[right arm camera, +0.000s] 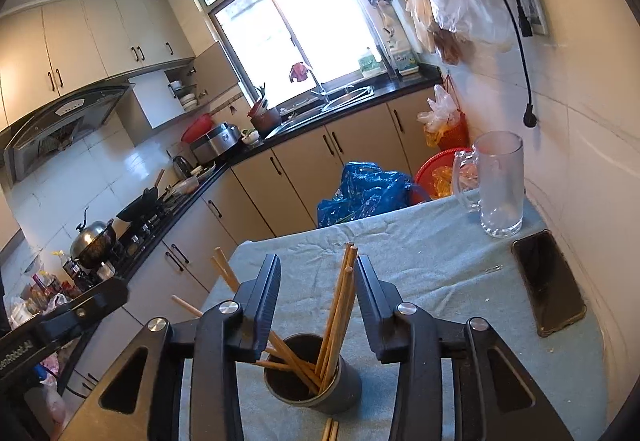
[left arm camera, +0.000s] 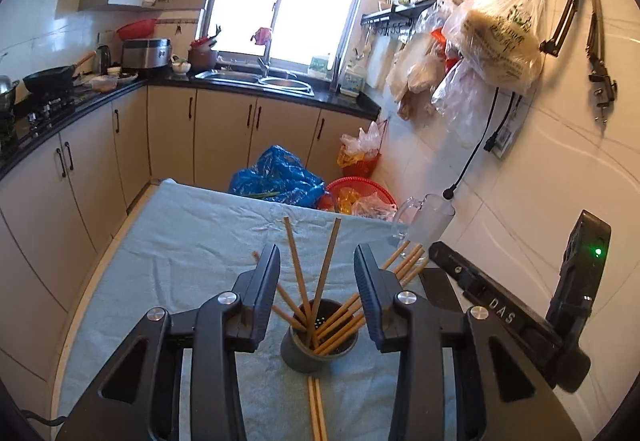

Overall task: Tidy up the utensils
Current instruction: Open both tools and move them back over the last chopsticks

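On the table draped with a pale blue cloth [left arm camera: 192, 237], a dark grey holder [left arm camera: 318, 337] is standing upright, and a bundle of wooden chopsticks [left arm camera: 298, 273] is leaning out of it in several directions, fanning toward its rim. Two more chopsticks, the loose pair [left arm camera: 316, 409], are lying flat on the cloth just in front of the holder, side by side. The left gripper [left arm camera: 317, 265] is hovering above the holder with its jaws standing partly apart; a few chopsticks are rising through the gap, yet neither pad is pressing on them. The right gripper [right arm camera: 318, 277] is likewise hanging over the holder from the other side, its jaws partly spread, with several chopstick tips standing between them and close to the right pad, though no grip is showing. A clear glass mug [right arm camera: 498, 185] is standing near the far corner of the table by the tiled wall, and a dark phone [right arm camera: 548, 281] is lying flat just beside it, nearer the camera.
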The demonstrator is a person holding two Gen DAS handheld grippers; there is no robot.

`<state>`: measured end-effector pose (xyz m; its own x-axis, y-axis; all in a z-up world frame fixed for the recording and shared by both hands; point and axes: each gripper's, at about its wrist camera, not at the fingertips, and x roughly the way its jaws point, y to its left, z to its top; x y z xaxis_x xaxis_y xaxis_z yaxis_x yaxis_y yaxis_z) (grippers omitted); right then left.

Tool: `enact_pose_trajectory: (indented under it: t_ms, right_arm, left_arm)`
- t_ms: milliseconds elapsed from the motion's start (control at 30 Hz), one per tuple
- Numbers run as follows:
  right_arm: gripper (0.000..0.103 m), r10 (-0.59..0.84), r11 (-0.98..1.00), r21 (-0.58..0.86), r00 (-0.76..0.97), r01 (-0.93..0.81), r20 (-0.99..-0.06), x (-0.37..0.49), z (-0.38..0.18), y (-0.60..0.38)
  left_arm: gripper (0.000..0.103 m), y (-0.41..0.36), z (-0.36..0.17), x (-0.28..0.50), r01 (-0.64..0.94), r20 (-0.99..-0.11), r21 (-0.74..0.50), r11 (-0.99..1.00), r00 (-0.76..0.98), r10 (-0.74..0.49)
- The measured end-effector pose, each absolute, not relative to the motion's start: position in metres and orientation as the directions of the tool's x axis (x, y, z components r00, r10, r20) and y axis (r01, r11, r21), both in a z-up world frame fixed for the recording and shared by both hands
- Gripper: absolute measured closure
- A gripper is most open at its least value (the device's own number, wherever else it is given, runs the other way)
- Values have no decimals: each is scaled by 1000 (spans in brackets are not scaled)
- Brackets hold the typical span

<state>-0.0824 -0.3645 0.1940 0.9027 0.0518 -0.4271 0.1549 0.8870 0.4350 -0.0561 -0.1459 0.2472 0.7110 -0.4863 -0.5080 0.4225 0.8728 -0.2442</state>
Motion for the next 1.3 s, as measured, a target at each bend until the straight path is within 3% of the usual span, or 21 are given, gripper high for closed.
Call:
enact_pose_trajectory:
  t_ms: [300,400,633,767,967,1067,1300]
  right_arm:
    - [43,24,926,348,895,148,-446,-144,210,-347]
    - [37,31,938,316,872,143,-488,-165,201,-340]
    - [34,43,948,271,775,168,-631,-197,139,-332]
    - [34,80,934,304,720,187,-690,-210,98,-337]
    - [34,117,912,350,681,215,-723,-221,61,-341]
    - [34,130,910,358,675,211,-727,-221,54,-339]
    - [34,149,904,375,673,204,-725,-215,48,-340]
  left_arm:
    - [55,-102,246,-134,424,-456,-106,899,783,-423]
    - [54,-94,225,-151,430,-495,-77,900,767,-409]
    - [54,-89,129,-150,468,-689,-207,859,554,-468]
    - [74,-115,83,-143,512,-760,-233,827,435,-483]
    - [79,-153,37,-132,544,-821,-232,806,335,-463]
    - [90,-165,24,-126,541,-846,-178,822,343,-409]
    - [90,-165,25,-122,529,-839,-202,825,341,-424]
